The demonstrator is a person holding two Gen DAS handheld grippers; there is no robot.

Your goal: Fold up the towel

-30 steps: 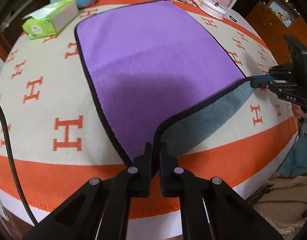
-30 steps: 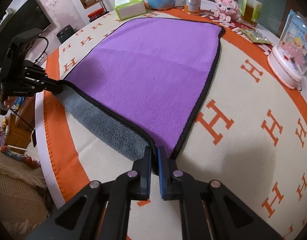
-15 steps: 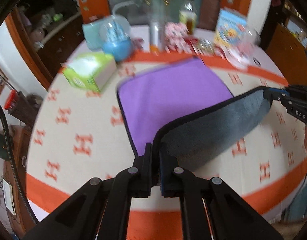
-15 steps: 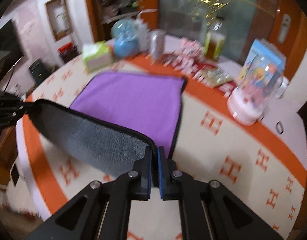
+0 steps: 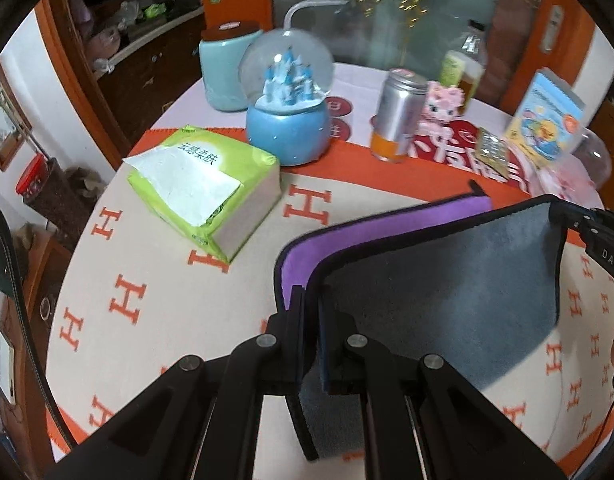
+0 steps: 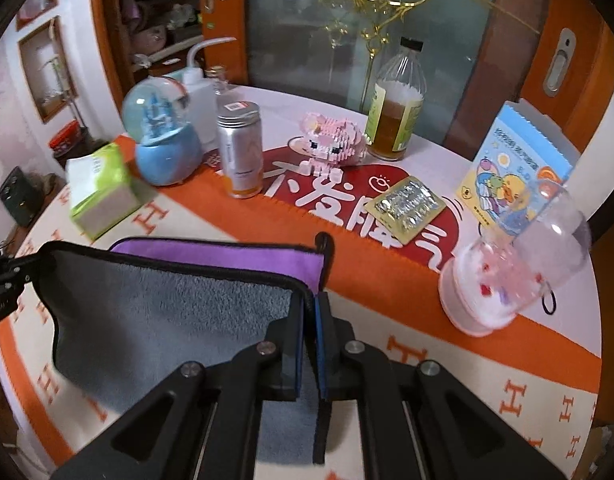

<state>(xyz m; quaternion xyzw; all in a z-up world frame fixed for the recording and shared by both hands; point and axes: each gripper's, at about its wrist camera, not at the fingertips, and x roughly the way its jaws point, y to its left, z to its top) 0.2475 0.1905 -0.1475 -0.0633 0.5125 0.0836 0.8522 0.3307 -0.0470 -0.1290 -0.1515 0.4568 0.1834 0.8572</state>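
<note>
The towel point(image 5: 439, 284), purple on top and grey underneath with a black hem, lies on the round table. Its near edge is lifted and carried over toward the far edge, grey side up. My left gripper point(image 5: 310, 300) is shut on the towel's left near corner. My right gripper point(image 6: 309, 300) is shut on the right near corner; it also shows at the right of the left wrist view point(image 5: 579, 220). A strip of the purple face point(image 6: 227, 256) shows beyond the lifted edge. The towel's lower layer is mostly hidden.
Beyond the towel stand a green tissue pack point(image 5: 203, 184), a blue snow globe point(image 5: 287, 120), a metal can point(image 6: 241, 148), a pink block toy point(image 6: 335, 142), a bottle point(image 6: 395, 112), a blister pack point(image 6: 411, 208), a pink dome point(image 6: 515, 272) and a picture box point(image 6: 519, 176).
Both grippers lifted the towel's near edge off the table and carried it forward over the purple face toward the far edge. The grey underside now faces up.
</note>
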